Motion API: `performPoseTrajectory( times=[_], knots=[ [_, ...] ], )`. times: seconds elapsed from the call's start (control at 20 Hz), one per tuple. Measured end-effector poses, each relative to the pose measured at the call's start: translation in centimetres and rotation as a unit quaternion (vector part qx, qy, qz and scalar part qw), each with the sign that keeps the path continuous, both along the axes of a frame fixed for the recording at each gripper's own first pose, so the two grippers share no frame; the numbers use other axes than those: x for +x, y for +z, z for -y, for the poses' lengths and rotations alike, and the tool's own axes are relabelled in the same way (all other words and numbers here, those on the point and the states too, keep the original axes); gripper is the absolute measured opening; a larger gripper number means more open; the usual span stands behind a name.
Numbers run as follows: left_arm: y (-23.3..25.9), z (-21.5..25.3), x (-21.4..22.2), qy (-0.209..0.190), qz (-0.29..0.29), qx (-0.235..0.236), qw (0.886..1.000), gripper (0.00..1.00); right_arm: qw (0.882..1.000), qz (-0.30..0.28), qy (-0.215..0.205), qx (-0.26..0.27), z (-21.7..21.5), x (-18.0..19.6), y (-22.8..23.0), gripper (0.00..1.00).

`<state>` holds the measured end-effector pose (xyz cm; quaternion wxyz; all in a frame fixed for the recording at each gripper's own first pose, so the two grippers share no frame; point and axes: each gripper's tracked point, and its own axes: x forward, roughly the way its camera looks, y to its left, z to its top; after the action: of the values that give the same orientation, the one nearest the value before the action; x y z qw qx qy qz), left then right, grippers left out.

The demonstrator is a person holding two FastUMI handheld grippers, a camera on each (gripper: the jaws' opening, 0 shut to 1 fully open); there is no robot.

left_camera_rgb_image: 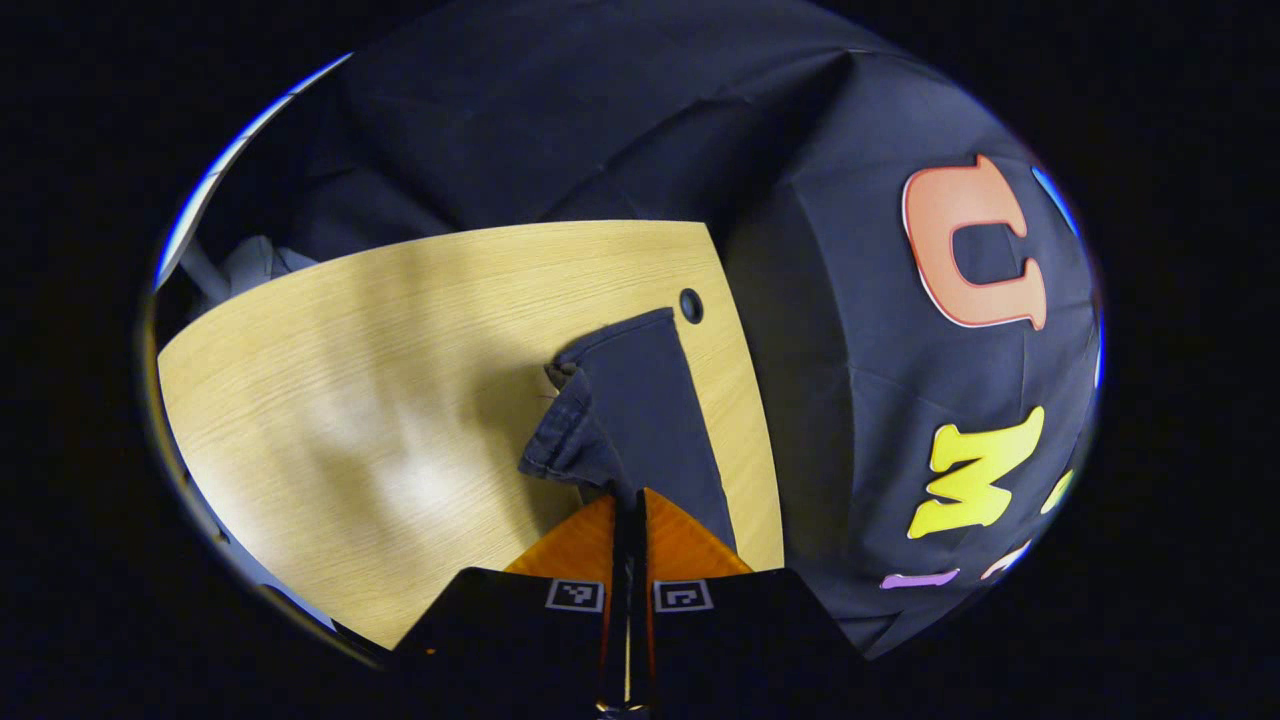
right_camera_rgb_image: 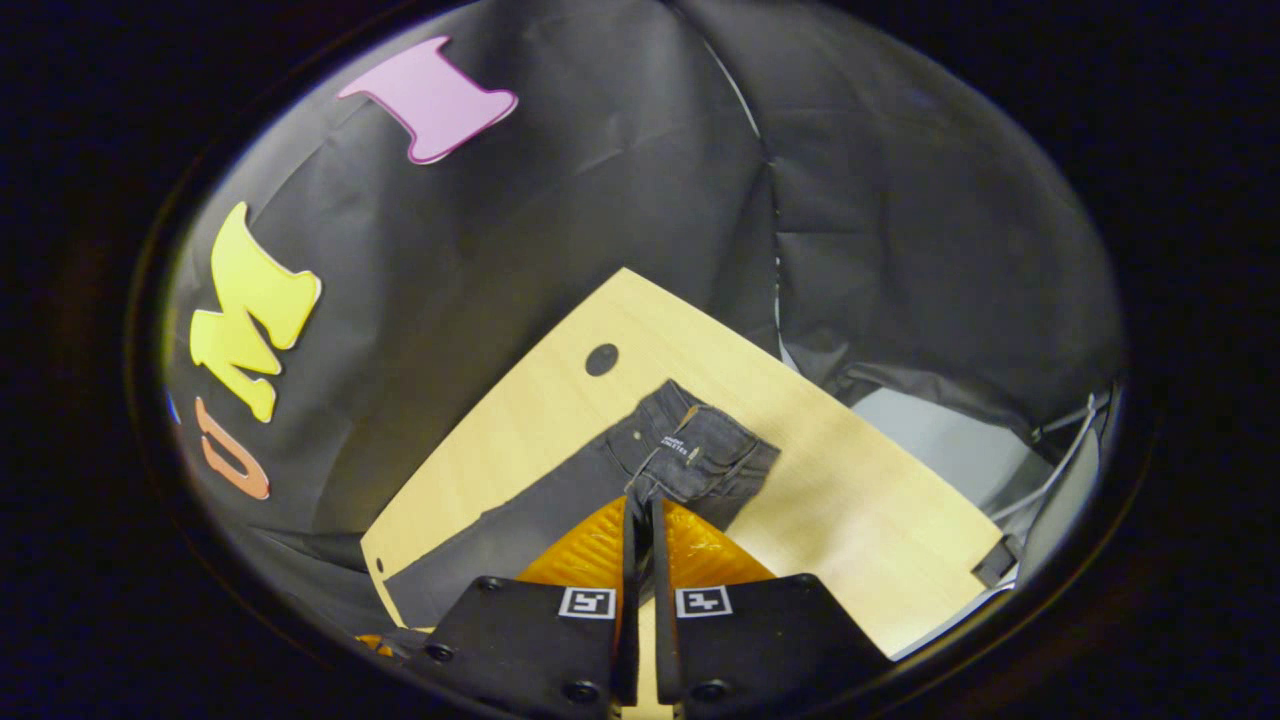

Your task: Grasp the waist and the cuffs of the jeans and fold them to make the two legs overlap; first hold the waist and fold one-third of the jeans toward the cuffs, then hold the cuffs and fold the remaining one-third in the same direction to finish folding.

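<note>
The dark jeans (right_camera_rgb_image: 640, 460) lie on the wooden tabletop (right_camera_rgb_image: 860, 520), stretched along the edge nearest the booth wall. In the right gripper view the waist end sits just ahead of the fingers, running from about 12 to 1 o'clock of them, with one leg trailing off toward 8 o'clock. The right hand-held gripper (right_camera_rgb_image: 640, 515) has its fingers drawn nearly together on a thin bit of the waist edge, and the hold looks slight. In the left gripper view the cuffs (left_camera_rgb_image: 575, 420) bunch at about 11 o'clock of the left hand-held gripper (left_camera_rgb_image: 628, 505), whose fingers are likewise nearly closed on a fold of leg cloth rising toward 12 o'clock. The chief risk, as I judge it, is a shallow pinch: heavy denim could slip from either grip once lifted. If only one layer is caught, the legs would not overlap squarely. The jeans also lie near the tabletop's edge, close to a round hole (left_camera_rgb_image: 691, 305), so a sideways drag could pull cloth over the side.
</note>
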<state>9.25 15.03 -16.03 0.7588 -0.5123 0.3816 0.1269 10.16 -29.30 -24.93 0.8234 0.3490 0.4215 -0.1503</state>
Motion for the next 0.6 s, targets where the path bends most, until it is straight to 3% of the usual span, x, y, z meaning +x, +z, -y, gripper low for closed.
performPoseTrajectory(
  times=[0.15,0.25,0.3,0.35,0.6],
  knots=[
    [0.4,-0.3,3.9,-0.01,0.005,-0.002,1.0,0.04,1.0,0.0,0.02,-0.007,-0.4,3.0,-0.1,0.04],
    [-0.3,0.1,6.4,-0.015,-0.001,-0.011,1.0,0.04,1.0,-0.003,0.028,-0.009,-0.4,4.8,-1.1,0.08],
    [-0.9,0.2,7.6,-0.019,-0.004,-0.011,1.0,0.04,1.0,-0.003,0.03,-0.008,-0.5,5.8,-1.8,0.04],
    [-1.7,0.2,8.8,-0.024,-0.007,-0.01,1.0,0.04,0.999,0.0,0.031,-0.007,-0.4,6.9,-2.3,0.08],
    [-6.9,0.7,14.3,-0.039,-0.028,-0.006,0.999,0.04,0.999,-0.003,0.033,-0.004,-0.4,11.5,-7.1,0.08]
  ],
)
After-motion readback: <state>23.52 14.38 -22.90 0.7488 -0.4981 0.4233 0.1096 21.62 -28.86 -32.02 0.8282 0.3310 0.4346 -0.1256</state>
